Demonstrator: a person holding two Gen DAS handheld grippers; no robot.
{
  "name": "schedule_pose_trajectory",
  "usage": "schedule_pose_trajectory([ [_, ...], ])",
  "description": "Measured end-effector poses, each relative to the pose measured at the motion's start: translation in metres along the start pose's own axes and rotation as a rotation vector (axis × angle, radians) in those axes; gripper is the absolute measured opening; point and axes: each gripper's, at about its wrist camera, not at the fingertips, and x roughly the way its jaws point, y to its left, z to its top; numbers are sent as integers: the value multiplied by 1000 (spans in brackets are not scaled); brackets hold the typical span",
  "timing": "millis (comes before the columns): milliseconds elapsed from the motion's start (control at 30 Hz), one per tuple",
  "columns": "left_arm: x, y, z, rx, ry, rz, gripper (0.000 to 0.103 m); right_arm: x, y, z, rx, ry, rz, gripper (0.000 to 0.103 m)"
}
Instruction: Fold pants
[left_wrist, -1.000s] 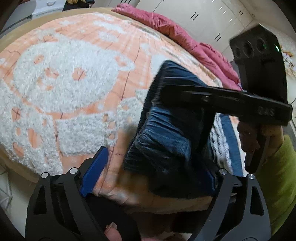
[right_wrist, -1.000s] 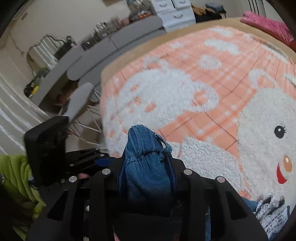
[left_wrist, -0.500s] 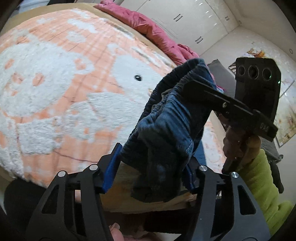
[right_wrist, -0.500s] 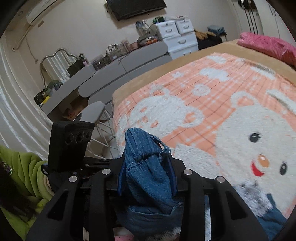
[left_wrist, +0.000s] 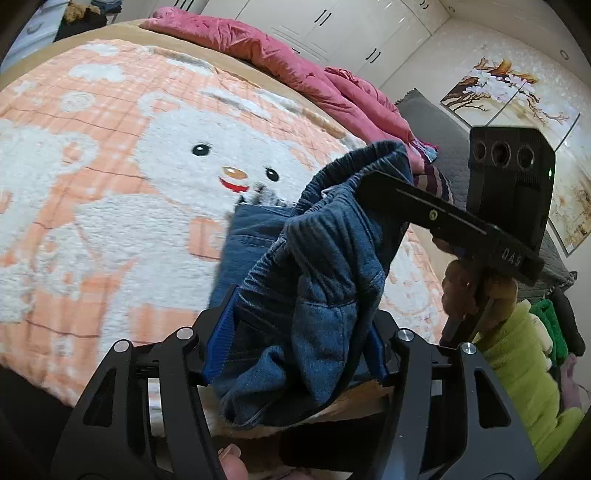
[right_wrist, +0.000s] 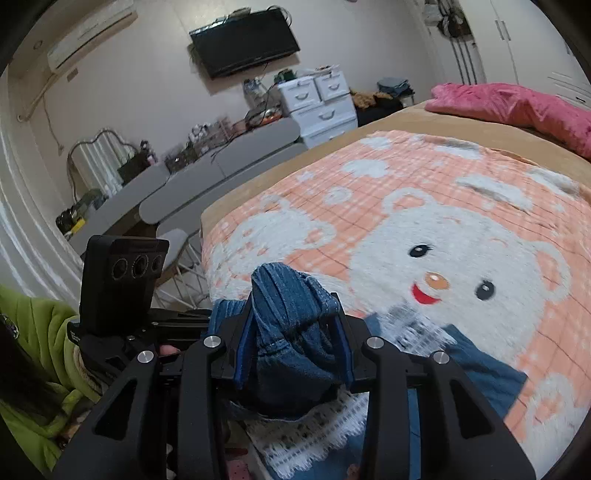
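Note:
Blue denim pants (left_wrist: 321, 266) with an elastic waistband are held up over the near edge of the bed. My left gripper (left_wrist: 299, 339) is shut on a bunch of the denim. My right gripper (right_wrist: 291, 339) is shut on the gathered waistband (right_wrist: 284, 291). In the left wrist view the right gripper's body (left_wrist: 454, 229) comes in from the right and clamps the waistband's upper part. The rest of the pants (right_wrist: 484, 373) trails down onto the blanket, with white lace trim (right_wrist: 314, 432) below. The left gripper's body (right_wrist: 122, 284) shows at the left of the right wrist view.
An orange and white bear blanket (left_wrist: 110, 177) covers the bed. A pink quilt (left_wrist: 295, 70) lies along the far edge. A grey chair (right_wrist: 173, 240), grey desk and white drawers (right_wrist: 317, 103) stand beyond the bed. The person's green sleeve (left_wrist: 517, 373) is at right.
Both grippers have lifted the pants up from the blanket. The left gripper's fingers closed in on the denim. More of the bear's face now shows behind.

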Motion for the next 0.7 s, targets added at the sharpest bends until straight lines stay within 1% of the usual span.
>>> schedule_pose_trajectory([
  [100,10,-10,-2,13,0,7,53,-12,-9,-12,24,-35,5,38],
  [133,13,-12,-5,17,2,1,54,-15,-14,-17,36,-46,10,44],
  [167,15,-16,-8,21,8,-4,58,-17,-18,-21,49,-56,13,52],
  [233,19,-19,-12,19,14,-22,61,-22,-25,-29,76,-69,10,60],
  [333,26,-26,-17,38,20,-36,61,-31,-37,-39,134,-82,-4,67],
  [400,29,-30,-21,51,20,-37,61,-37,-40,-45,146,-86,-32,67],
  [500,28,-37,-27,62,8,-87,61,-46,-39,-51,174,-83,-83,75],
  [567,29,-45,-31,95,7,-106,61,-51,-38,-55,179,-74,-131,77],
  [633,35,-51,-36,133,27,-95,61,-57,-37,-59,183,-71,-155,77],
  [700,42,-52,-42,133,56,-103,61,-61,-32,-61,181,-67,-168,77],
])
